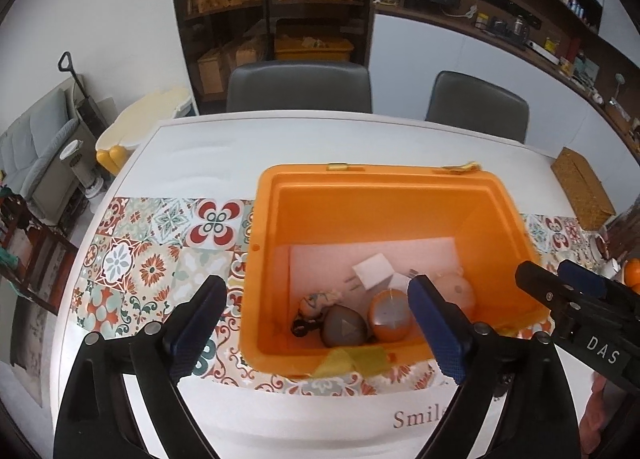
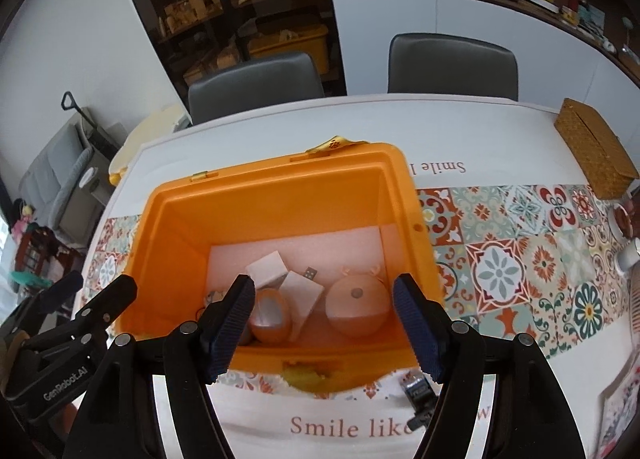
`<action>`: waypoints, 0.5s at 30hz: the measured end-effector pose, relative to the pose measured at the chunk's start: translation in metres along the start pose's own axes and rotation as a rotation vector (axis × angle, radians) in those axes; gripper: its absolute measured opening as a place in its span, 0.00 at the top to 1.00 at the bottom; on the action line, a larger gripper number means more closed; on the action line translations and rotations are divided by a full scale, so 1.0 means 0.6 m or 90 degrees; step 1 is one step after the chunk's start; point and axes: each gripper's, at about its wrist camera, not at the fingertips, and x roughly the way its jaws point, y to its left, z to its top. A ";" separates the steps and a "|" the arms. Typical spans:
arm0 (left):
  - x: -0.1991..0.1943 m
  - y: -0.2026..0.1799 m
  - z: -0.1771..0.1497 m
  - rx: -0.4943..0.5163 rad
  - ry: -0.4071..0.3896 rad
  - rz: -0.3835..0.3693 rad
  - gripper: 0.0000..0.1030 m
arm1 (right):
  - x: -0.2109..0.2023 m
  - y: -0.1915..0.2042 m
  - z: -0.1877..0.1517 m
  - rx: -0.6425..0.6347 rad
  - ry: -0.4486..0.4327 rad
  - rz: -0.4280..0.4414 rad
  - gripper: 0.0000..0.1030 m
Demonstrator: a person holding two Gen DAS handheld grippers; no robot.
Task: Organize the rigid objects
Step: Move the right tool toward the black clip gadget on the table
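Grippers are seen nearest, one in each view, both held above the near edge of an orange box [image 1: 276,219]. The left gripper [image 1: 316,323] is spread wide, and nothing is held between its blue pads [image 1: 436,327]. The right gripper [image 2: 325,327] is also spread apart, and nothing is pinched by it. In the left view, the right gripper is seen at the right edge, beside the box.

A small black thing [image 2: 418,399] is seen on the table [image 1: 192,147] just in front of the box, under the right gripper. What it is cannot be told. A yellow scrap [image 1: 352,361] is stuck on the near rim of the box.

Inside the box, small things are laid close together at the near end. An orange round case [image 1: 390,315] is placed beside a grey pebble-shaped thing [image 1: 344,325]. A little patterned charm [image 1: 316,303] is seen to the left of them. A pink ball-shaped thing [image 2: 356,309] is set at the right. Two white plugs [image 2: 268,269] are piled behind.

The box is stood on a tiled-pattern mat [image 2: 500,259]. A woven basket [image 2: 592,155] is placed far off at the right. Two grey chairs [image 1: 300,87] are pushed in behind the table.
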 end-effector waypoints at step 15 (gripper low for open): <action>-0.061 -0.058 -0.046 0.012 -0.025 -0.042 0.05 | -0.073 -0.069 -0.061 0.044 -0.026 -0.005 0.29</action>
